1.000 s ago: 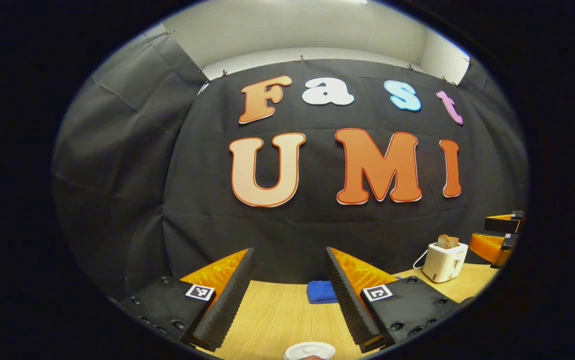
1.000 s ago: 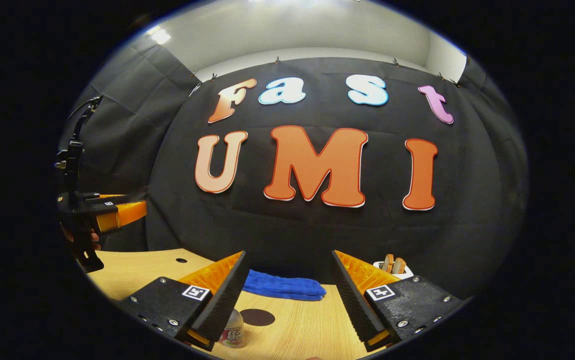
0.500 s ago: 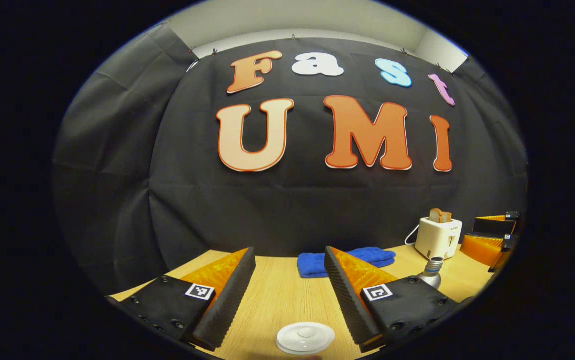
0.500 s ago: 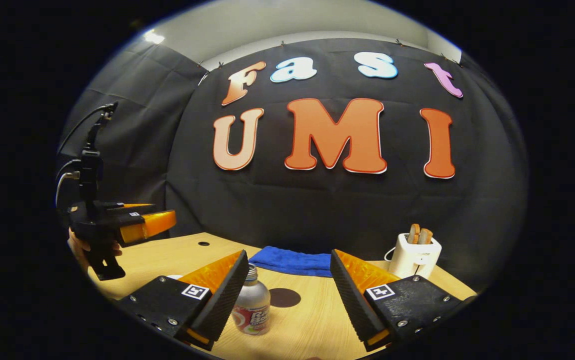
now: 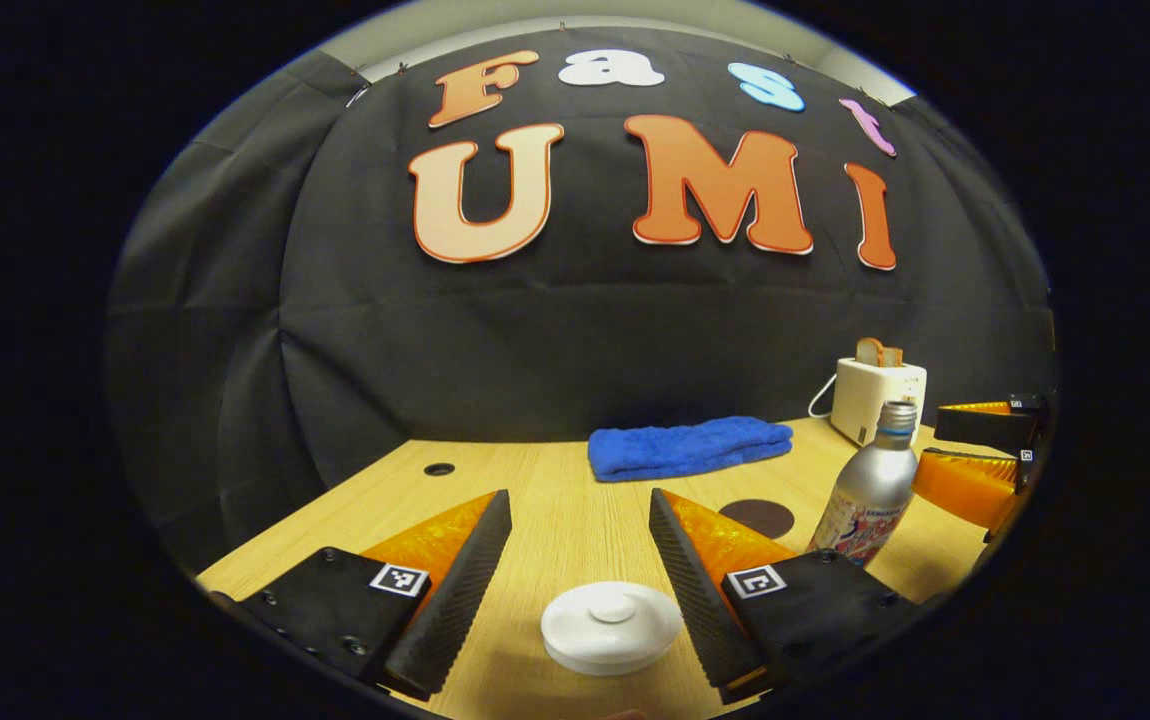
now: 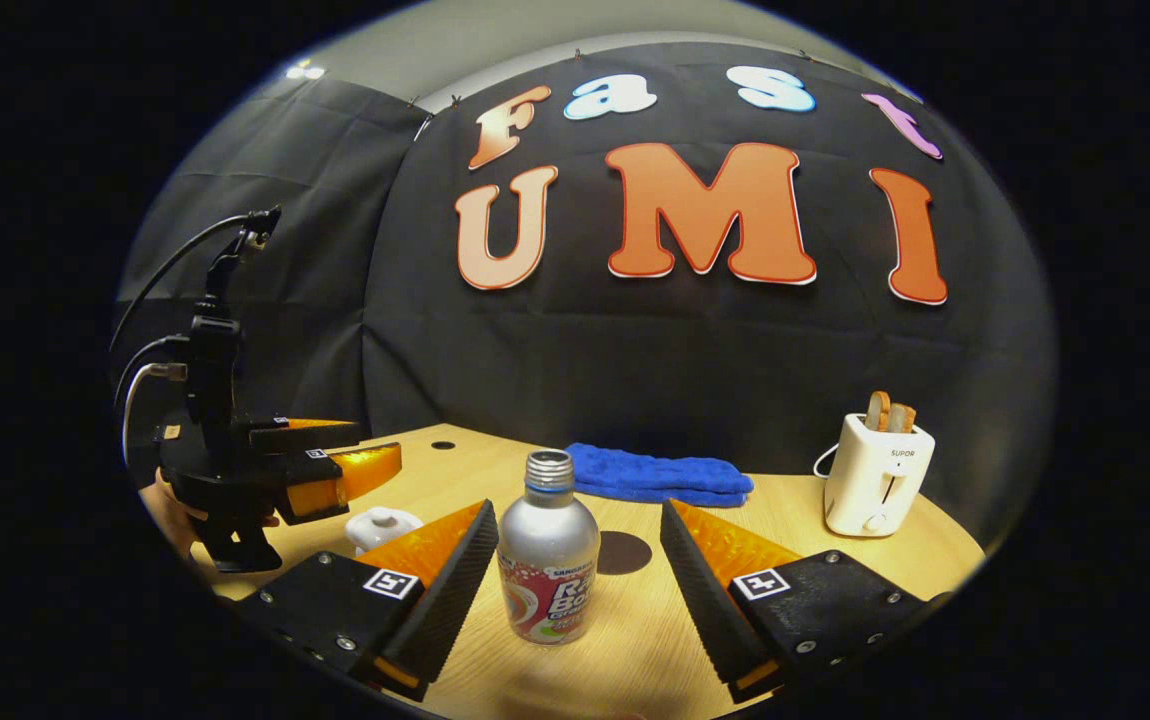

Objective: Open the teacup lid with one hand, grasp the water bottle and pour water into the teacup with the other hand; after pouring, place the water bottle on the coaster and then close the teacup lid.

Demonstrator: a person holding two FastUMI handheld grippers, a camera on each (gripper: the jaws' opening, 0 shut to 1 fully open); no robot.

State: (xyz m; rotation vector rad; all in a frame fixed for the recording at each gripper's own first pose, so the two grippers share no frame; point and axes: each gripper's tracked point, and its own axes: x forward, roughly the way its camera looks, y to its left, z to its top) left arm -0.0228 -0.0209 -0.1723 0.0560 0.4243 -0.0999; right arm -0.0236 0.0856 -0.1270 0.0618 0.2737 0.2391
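Wooden table [image 5: 555, 500]: lidded teacup [image 5: 612, 627], water bottle [image 6: 548, 560], seemingly untouched

In the left gripper view the teacup lid [image 5: 612, 627] covers the cup beneath it, so the cup's body cannot be made out, and the base of the water bottle [image 5: 871, 494] is hidden behind the left claw [image 5: 575, 580], whose outer parts run off the lower edge. In the right gripper view the teacup [image 6: 382, 526] is partly hidden behind one finger of the right claw [image 6: 575, 590], and the coaster [image 6: 625, 552] is partly covered by the bottle. The hand [image 6: 167, 512] holding the far claw is mostly cut off at the picture's rim.
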